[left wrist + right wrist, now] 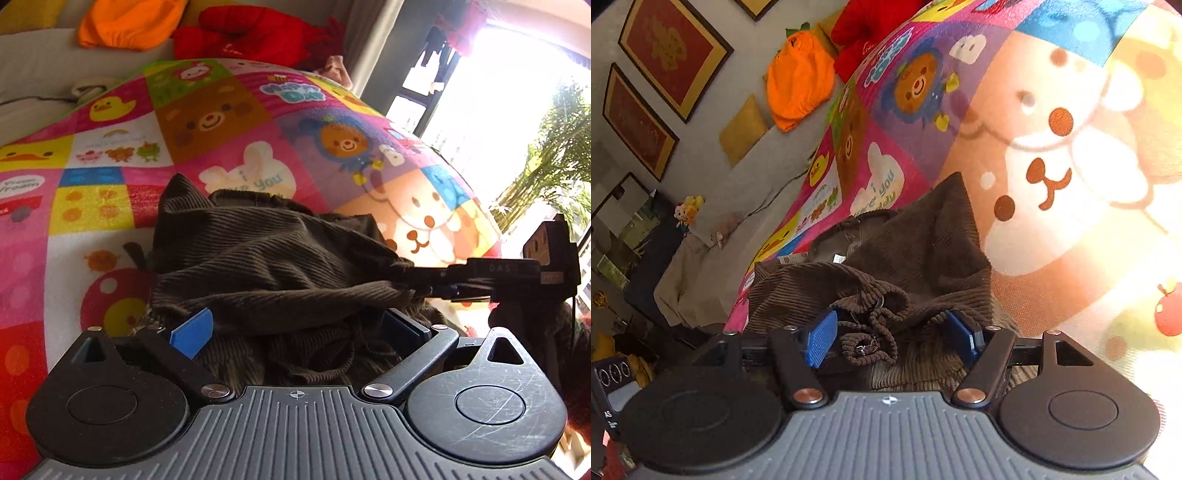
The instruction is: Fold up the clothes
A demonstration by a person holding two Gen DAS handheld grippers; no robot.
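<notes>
A dark brown corduroy garment [266, 258] lies bunched on a colourful cartoon blanket [110, 155]. It also shows in the right wrist view [923, 251], with its drawstring cord [875, 332] between the blue pads. My left gripper [299, 332] is open, its jaws wide apart with loose cloth heaped between them. My right gripper [890, 339] is open too, jaws apart around the waistband and cord. The right gripper also shows in the left wrist view [417, 284], reaching in from the right, its tip buried in a fold of the garment.
An orange garment [129, 22] and a red garment [251, 33] lie at the back on a pale sofa [33, 62]. A bright window [498, 92] and plants [554, 158] are at right. Framed pictures [672, 48] hang on the wall.
</notes>
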